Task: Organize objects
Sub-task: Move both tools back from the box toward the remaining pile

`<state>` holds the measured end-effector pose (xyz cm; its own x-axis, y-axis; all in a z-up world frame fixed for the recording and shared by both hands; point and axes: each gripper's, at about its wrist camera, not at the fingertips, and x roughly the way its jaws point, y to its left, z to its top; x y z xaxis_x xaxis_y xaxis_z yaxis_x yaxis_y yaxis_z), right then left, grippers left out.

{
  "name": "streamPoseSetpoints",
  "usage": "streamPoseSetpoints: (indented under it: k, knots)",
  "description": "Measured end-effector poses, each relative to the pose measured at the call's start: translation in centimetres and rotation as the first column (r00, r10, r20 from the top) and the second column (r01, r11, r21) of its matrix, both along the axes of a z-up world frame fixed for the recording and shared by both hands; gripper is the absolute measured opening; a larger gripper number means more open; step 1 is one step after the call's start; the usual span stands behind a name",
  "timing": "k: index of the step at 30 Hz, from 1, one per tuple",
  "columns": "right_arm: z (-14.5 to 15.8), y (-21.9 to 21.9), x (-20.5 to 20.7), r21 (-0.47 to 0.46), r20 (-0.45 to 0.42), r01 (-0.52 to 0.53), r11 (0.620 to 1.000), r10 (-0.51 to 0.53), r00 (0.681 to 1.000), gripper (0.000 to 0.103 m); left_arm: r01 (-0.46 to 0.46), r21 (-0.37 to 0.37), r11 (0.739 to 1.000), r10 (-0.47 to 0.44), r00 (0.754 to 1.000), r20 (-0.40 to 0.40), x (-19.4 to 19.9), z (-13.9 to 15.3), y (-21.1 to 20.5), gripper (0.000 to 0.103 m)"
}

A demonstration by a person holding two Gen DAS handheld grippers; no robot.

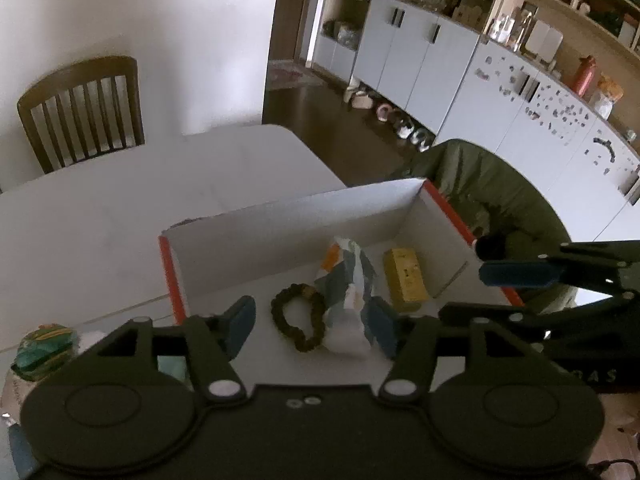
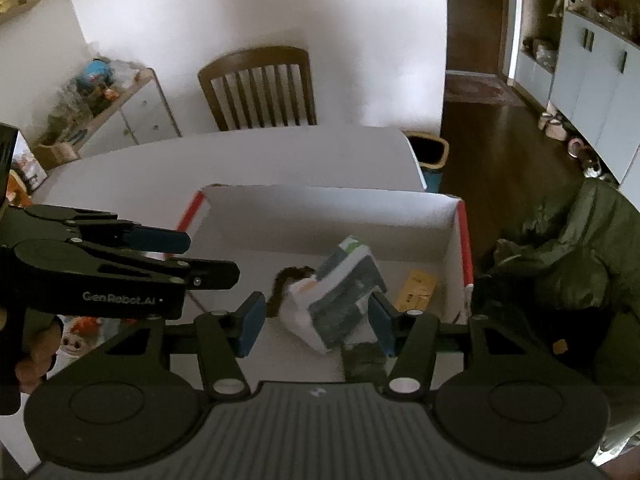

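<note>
"GenRobot.AI" in pale letters on black side of left claw [image 2: 182, 240] body, left middle of right wrist view; readable though slightly soft. Letters "OAS" faint on black body of right claw [image 1: 486, 270], lower right of left wrist view; start of word cut off. Yellow box [image 1: 405, 280] inside white carton [image 1: 304, 216] carries dark print, too small to read. Patterned packet [image 2: 344, 300]: print blurred, unreadable.
</note>
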<state>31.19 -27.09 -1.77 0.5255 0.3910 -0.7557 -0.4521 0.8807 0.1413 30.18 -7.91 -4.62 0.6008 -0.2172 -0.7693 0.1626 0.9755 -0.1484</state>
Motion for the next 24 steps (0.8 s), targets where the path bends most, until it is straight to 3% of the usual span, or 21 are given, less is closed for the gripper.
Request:
streamPoseSetpoints:
  k: [6,19,24]
  knots:
    - [1.2,0.4,-2.0,0.02,0.026,0.006,1.0,-0.007,1.0,0.06,-0.005,0.014,1.0,0.004,0.999,0.054,-2.9,1.4,0.9,0.067]
    - [3.5,2.0,-6.2,0.086,0.08,0.032,0.996,-0.039,0.996,0.074,-0.037,-0.022,0.999,0.039,0.989,0.142,-8.7,4.4,4.6,0.099]
    - [4.0,3.3,-7.9,0.097,0.105,0.031,0.995,-0.041,0.994,0.075,-0.066,-0.025,0.998,0.069,0.985,0.16,-10.6,5.1,6.7,0.102]
